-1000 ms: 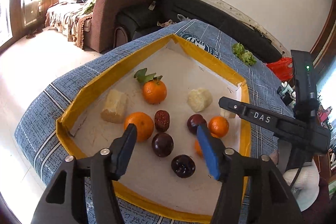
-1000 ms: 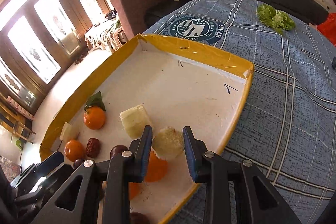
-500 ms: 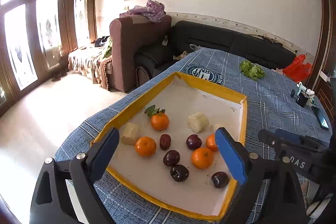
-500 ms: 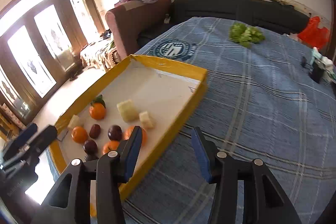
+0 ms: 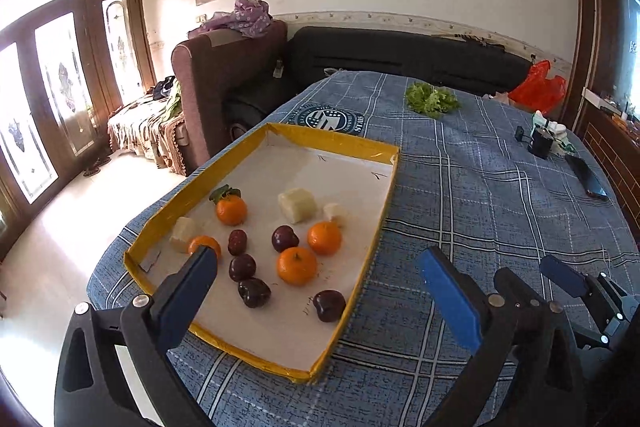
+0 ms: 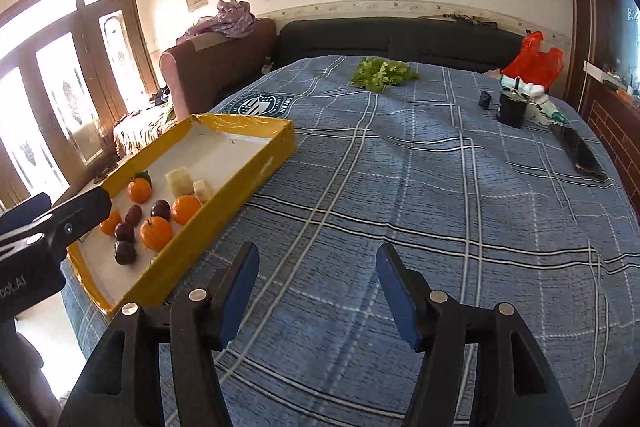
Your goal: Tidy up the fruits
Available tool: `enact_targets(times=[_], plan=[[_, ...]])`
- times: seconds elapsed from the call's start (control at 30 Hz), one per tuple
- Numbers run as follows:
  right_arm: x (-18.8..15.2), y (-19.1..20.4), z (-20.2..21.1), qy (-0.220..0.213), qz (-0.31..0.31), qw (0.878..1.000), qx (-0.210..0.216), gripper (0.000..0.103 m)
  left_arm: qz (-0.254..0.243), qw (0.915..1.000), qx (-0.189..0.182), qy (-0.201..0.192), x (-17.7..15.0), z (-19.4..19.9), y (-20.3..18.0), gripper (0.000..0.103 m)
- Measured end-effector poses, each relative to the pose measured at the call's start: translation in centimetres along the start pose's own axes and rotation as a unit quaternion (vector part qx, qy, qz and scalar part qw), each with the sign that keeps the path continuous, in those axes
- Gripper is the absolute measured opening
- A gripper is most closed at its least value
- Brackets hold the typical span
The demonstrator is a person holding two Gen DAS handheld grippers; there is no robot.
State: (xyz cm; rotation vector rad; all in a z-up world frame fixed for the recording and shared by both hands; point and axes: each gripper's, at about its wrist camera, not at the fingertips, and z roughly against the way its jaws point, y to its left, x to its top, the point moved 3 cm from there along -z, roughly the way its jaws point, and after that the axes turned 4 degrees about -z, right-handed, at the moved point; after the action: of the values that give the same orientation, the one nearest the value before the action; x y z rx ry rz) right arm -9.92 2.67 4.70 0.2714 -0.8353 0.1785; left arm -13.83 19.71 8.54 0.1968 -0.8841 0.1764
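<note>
A yellow-rimmed tray [image 5: 362, 273] [image 6: 240, 187] lies on the blue checked cloth at the table's left edge. Inside it sit several oranges [image 5: 296, 265] [image 6: 156, 233], several dark plums [image 5: 329, 305] [image 6: 125, 251] and pale cut fruit pieces [image 5: 297, 205] [image 6: 179, 180]. My left gripper [image 5: 316, 281] hovers over the tray's near end, its jaws still opening wide with nothing held. My right gripper [image 6: 316, 277] is to the right of the tray over bare cloth, its jaws opening and empty; it also shows at the right edge of the left wrist view [image 5: 568, 279].
A bunch of green lettuce [image 5: 431, 99] [image 6: 382, 73] lies at the far side of the table. A black box [image 6: 512, 111], a small black item and a dark flat device [image 6: 580, 155] sit at the far right. A red bag [image 6: 534, 61] and sofas stand beyond.
Both grippers pulled back and up from the tray and their jaws spread. The right one let go of the pale fruit piece, now lying in the tray, and swung right over the cloth.
</note>
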Motion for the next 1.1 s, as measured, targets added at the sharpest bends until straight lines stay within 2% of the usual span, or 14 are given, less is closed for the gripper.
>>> enact_targets(times=[0.4, 0.9, 1.1], plan=[[-1.1, -0.8, 0.7, -0.002, -0.005, 1.0, -0.001, 0.07, -0.019, 0.9994, -0.019, 0.021, -0.7, -0.5, -2.3, 0.101], [-1.8, -0.1, -0.1, 0.013, 0.002, 1.0, -0.008, 0.072, 0.003, 0.9993, -0.028, 0.025, -1.0, -1.0, -1.3, 0.101], [-2.0, 0.5, 0.2, 0.012, 0.008, 1.0, -0.008, 0.073, 0.013, 0.9997, -0.021, 0.008, -0.9, -0.2, -0.5, 0.101]])
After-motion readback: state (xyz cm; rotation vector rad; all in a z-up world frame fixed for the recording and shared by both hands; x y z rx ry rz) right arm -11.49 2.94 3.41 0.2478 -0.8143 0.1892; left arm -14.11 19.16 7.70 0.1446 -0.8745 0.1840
